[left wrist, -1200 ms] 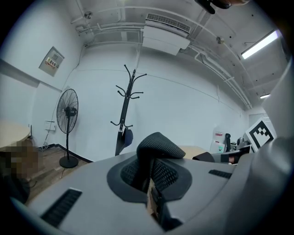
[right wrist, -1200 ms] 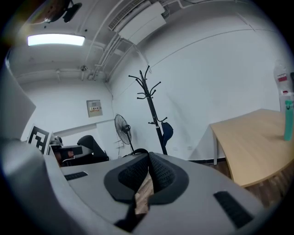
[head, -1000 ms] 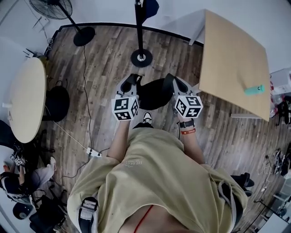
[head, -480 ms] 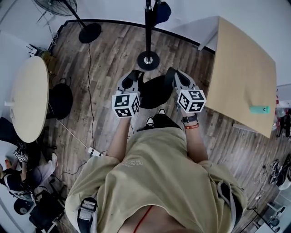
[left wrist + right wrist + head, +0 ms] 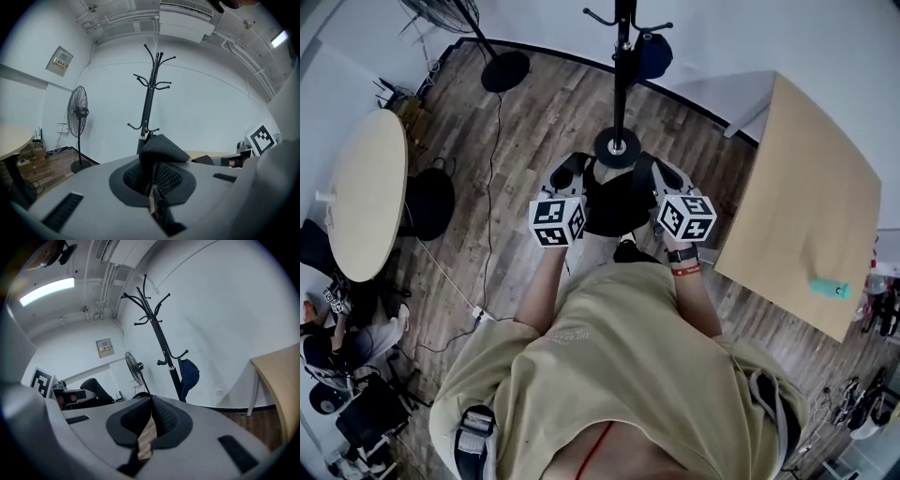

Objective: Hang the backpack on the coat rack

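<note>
Head view: backpack (image 5: 616, 202) near coat rack (image 5: 623, 70)

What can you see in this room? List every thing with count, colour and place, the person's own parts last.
coat rack: one, black, ahead by the wall.
hanging item: one, dark blue, on the rack.
backpack: one, black, between both grippers.
fan: one, black, left of the rack.
round table: one, beige, far left.
rectangular table: one, light wood, right.
small object: one, teal, on the rectangular table.
power strip: one, white, floor at left.
left gripper: one, grey, fingers shut on the backpack.
right gripper: one, grey, fingers shut on the backpack.
</note>
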A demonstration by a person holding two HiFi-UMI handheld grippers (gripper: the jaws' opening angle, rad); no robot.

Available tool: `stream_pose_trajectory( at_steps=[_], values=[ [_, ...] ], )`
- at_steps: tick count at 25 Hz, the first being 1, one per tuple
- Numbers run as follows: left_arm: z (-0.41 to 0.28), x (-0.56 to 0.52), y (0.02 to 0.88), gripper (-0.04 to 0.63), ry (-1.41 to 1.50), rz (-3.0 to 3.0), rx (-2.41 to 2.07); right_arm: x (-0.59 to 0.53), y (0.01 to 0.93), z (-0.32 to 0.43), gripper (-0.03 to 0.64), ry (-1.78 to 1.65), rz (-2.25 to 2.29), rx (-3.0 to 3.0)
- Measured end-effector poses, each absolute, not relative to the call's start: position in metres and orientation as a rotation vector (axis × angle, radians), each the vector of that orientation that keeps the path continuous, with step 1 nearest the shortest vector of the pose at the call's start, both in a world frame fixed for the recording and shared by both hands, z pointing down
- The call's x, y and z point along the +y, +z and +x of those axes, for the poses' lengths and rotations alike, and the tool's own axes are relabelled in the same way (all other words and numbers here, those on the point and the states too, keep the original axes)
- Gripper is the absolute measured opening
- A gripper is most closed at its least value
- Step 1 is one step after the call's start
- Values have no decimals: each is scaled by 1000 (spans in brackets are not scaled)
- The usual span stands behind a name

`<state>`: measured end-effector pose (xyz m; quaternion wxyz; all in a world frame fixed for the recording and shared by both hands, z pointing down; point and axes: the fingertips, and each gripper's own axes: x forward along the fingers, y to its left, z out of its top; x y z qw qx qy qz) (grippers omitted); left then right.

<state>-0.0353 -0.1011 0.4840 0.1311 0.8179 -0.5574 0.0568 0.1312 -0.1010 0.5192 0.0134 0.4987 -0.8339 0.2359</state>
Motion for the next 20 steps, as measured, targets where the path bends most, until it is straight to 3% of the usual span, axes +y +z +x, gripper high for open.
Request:
stream_pose_trajectory(
  at_steps=[20],
  values=[
    [-47, -232, 449, 23, 130, 2382, -1708, -239, 498, 134, 17, 717, 1482, -2632]
  ],
)
